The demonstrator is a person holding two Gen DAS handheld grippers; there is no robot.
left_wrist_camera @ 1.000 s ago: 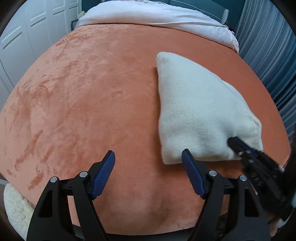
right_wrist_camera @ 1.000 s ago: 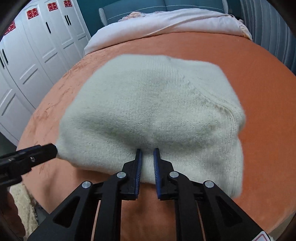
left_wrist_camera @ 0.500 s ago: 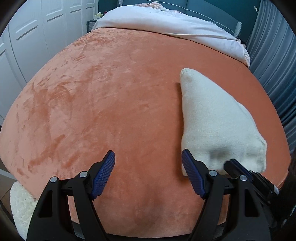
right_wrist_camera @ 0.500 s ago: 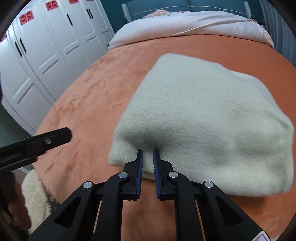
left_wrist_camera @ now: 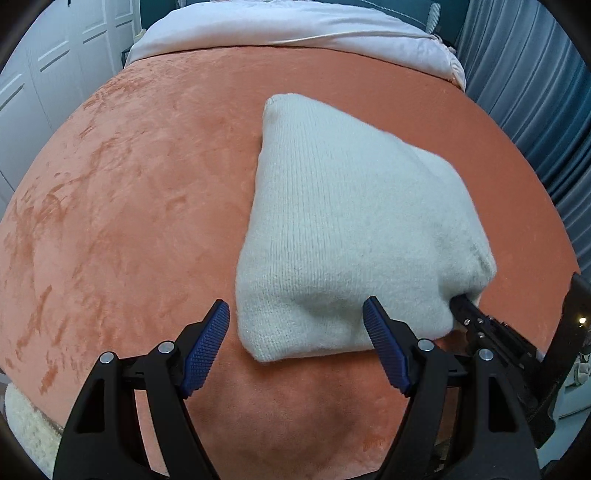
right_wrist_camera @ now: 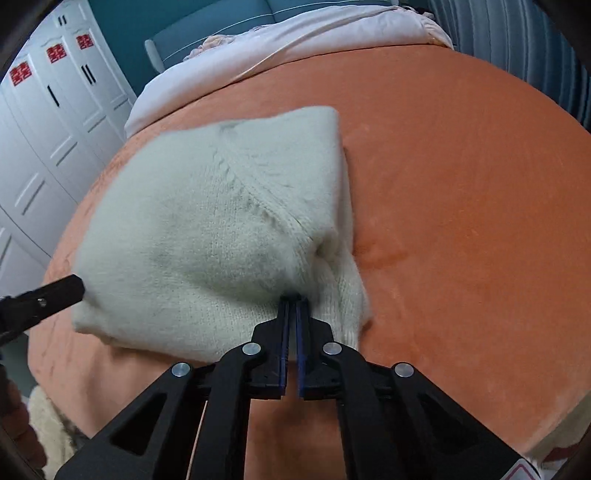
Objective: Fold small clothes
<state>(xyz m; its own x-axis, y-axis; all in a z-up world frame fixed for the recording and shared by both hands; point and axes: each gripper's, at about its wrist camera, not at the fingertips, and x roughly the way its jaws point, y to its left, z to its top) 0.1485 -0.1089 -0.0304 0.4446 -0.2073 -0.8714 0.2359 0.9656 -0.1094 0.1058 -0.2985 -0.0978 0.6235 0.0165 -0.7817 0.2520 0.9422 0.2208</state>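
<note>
A folded cream knit garment (left_wrist_camera: 351, 229) lies on the orange velvet bed cover (left_wrist_camera: 129, 221). My left gripper (left_wrist_camera: 295, 332) is open, its blue-padded fingers straddling the garment's near left corner just above the cover. My right gripper (right_wrist_camera: 292, 306) is shut on the garment's near right edge (right_wrist_camera: 221, 236), which bunches up at the fingertips. In the left wrist view the right gripper (left_wrist_camera: 491, 332) shows at the garment's right corner. In the right wrist view one left finger (right_wrist_camera: 48, 299) sits by the garment's left edge.
A pale pink quilt (left_wrist_camera: 295, 26) lies across the far end of the bed. White wardrobe doors (right_wrist_camera: 40, 140) stand on the left and blue-grey curtains (left_wrist_camera: 535, 92) on the right. A fluffy cream rug (left_wrist_camera: 26, 424) lies below the bed's near edge.
The right gripper stayed shut on the garment and pulled its edge up and around. The left gripper moved right, so its open fingers now straddle the garment's near left corner.
</note>
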